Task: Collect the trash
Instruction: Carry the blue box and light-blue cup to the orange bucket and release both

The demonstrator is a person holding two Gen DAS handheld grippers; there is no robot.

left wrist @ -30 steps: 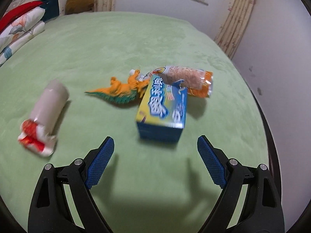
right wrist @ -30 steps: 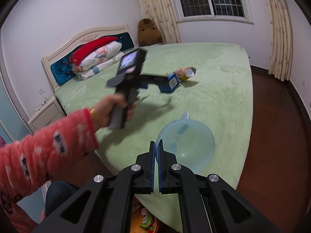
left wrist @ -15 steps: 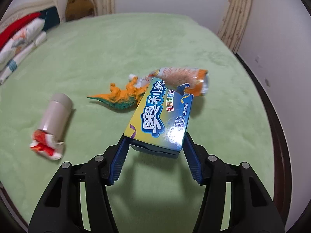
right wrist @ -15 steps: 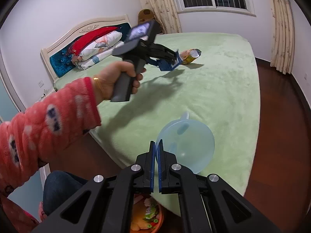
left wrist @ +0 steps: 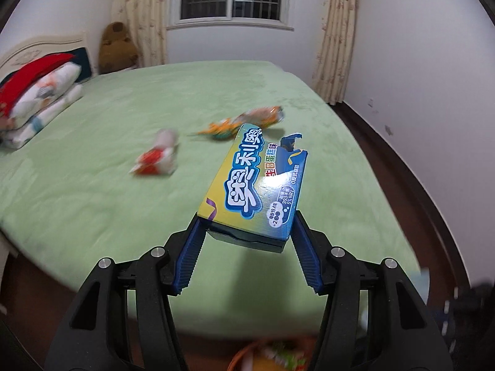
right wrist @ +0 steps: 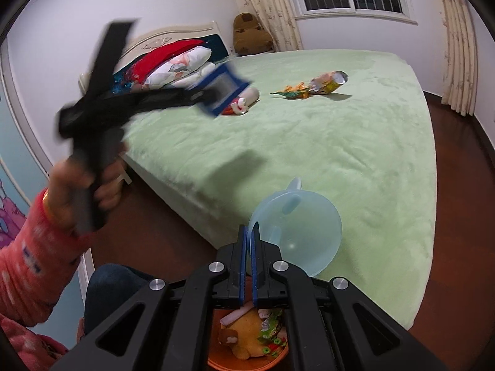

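Note:
My left gripper [left wrist: 247, 218] is shut on a blue and yellow snack box [left wrist: 260, 182], which it holds tilted in the air above the green bed [left wrist: 108, 117]. The right wrist view shows the same gripper [right wrist: 213, 94] blurred, with the box [right wrist: 224, 88] in it. On the bed lie a cardboard tube with a red wrapper [left wrist: 157, 157], an orange toy dinosaur [left wrist: 219, 131] and a crumpled snack bag [left wrist: 263, 116]. My right gripper [right wrist: 249, 235] is shut on the rim of a pale blue plastic scoop [right wrist: 300, 232]. An orange bin [right wrist: 247, 343] with trash in it sits below it.
Pillows [left wrist: 40, 92] and a brown plush toy [left wrist: 117, 46] are at the head of the bed. A person's hand and pink sleeve [right wrist: 37, 247] hold the left gripper at the left. Dark wooden floor [right wrist: 458, 216] runs along the right of the bed.
My left gripper shut on the box, lifted it off the bed and drew it back towards the bed's near edge. My right gripper sank a little with the scoop, showing more of the bin.

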